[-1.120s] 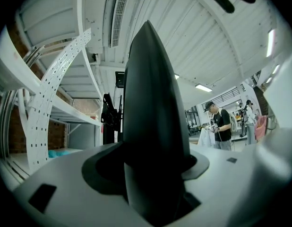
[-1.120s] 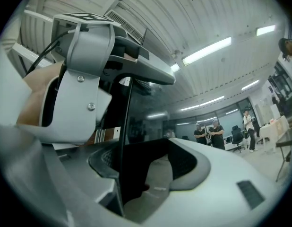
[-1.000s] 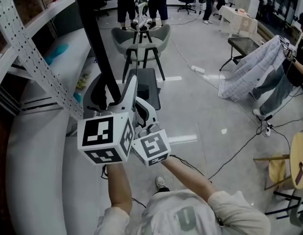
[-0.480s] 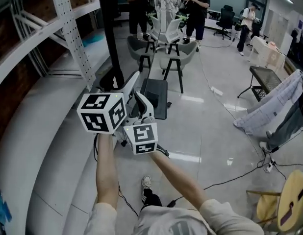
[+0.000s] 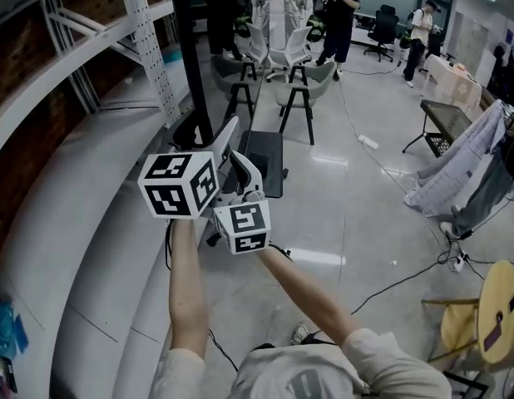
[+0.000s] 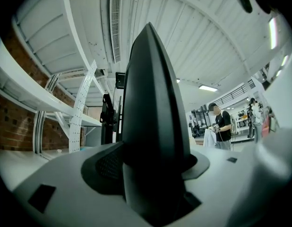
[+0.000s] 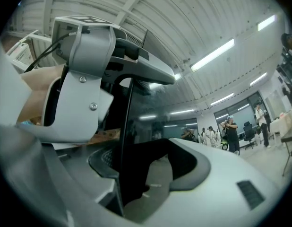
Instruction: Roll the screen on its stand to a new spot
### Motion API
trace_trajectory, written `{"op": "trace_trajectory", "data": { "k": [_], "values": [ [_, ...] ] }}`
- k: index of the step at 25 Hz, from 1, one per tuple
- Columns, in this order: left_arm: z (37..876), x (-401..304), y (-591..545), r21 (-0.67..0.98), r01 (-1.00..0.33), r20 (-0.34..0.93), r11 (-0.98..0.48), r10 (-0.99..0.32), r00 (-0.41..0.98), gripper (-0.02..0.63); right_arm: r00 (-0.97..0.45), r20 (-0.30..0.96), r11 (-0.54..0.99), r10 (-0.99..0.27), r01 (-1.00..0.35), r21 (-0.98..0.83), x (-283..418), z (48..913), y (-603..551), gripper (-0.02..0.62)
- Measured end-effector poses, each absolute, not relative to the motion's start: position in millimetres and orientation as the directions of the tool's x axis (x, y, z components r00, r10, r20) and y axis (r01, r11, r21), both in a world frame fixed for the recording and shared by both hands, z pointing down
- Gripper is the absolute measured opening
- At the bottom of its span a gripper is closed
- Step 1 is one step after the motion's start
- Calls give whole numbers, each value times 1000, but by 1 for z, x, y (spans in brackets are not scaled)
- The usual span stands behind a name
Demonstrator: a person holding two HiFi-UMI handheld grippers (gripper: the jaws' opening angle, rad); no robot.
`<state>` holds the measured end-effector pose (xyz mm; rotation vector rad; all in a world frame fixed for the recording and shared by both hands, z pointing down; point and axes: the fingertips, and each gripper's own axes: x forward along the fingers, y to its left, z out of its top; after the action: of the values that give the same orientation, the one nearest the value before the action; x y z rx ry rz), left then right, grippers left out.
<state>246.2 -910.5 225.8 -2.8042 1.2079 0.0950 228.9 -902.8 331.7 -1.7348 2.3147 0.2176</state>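
The screen (image 5: 187, 56) is a tall dark panel seen edge-on beside the shelving, on a white neck (image 5: 224, 140) above a black floor base (image 5: 262, 165). Both grippers are held together against that neck. My left gripper (image 5: 214, 155), with its marker cube (image 5: 178, 185), straddles the screen's dark edge (image 7: 127, 136), one finger (image 7: 143, 67) on its far side. My right gripper (image 5: 243, 179) sits just right of it; its jaws are hidden against the stand's white shell (image 7: 217, 183). In the left gripper view the black column (image 6: 153, 126) rises from that shell (image 6: 65, 193).
A white perforated shelving rack (image 5: 149, 52) runs along the left over a curved white platform (image 5: 66, 223). Stools and chairs (image 5: 294, 86) stand ahead, with people (image 5: 338, 11) beyond. Cables (image 5: 407, 277) cross the floor; a cloth-draped rack (image 5: 461, 169) and a wooden stool (image 5: 494, 318) are at right.
The person has walked forward along the shelving with the grippers still on the stand. The screen has travelled with them and the stools ahead have come nearer.
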Motion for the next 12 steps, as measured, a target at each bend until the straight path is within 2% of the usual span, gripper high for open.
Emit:
{"op": "trace_trajectory", "data": {
  "k": [12],
  "values": [
    [224, 120, -820, -47, -700, -110, -713, -692, 713, 311, -240, -297, 256, -924, -967, -14, 103, 330, -813, 265]
  ]
}}
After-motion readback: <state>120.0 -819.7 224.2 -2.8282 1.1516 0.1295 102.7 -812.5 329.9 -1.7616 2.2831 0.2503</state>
